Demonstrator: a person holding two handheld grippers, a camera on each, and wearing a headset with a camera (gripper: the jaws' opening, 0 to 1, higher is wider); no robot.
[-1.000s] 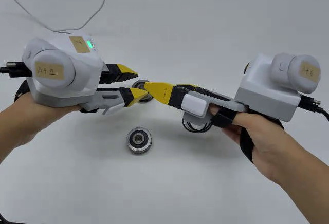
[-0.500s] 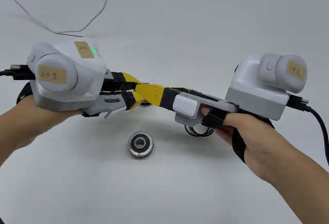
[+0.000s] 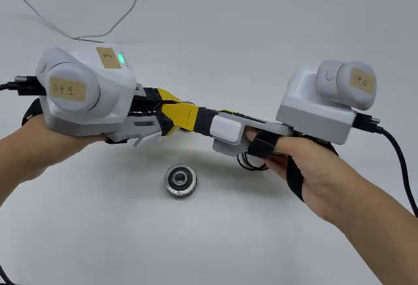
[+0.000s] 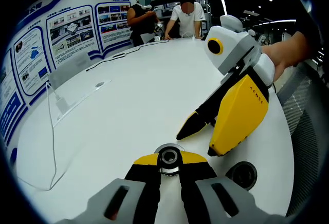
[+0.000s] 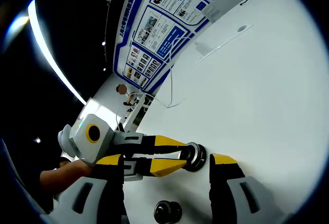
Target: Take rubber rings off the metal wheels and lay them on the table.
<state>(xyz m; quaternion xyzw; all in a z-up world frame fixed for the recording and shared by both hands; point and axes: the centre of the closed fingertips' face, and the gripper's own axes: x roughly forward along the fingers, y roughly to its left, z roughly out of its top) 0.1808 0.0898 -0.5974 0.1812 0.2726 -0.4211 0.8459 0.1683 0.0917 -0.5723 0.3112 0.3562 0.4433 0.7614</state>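
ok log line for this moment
left gripper: shut on wheel | right gripper: open, jaws near that wheel | second wheel: on table | rings: on table

Your left gripper [image 4: 169,160] has a white body, a tan label, a green light and yellow-and-black jaws. Your right gripper [image 4: 198,142] wears the same white, yellow and black. The clamped wheel [image 4: 169,154] is silver with a dark hub, the loose wheel [image 3: 179,180] silver and black. The rubber rings [image 3: 251,162] are black, the table [image 3: 274,43] plain white.
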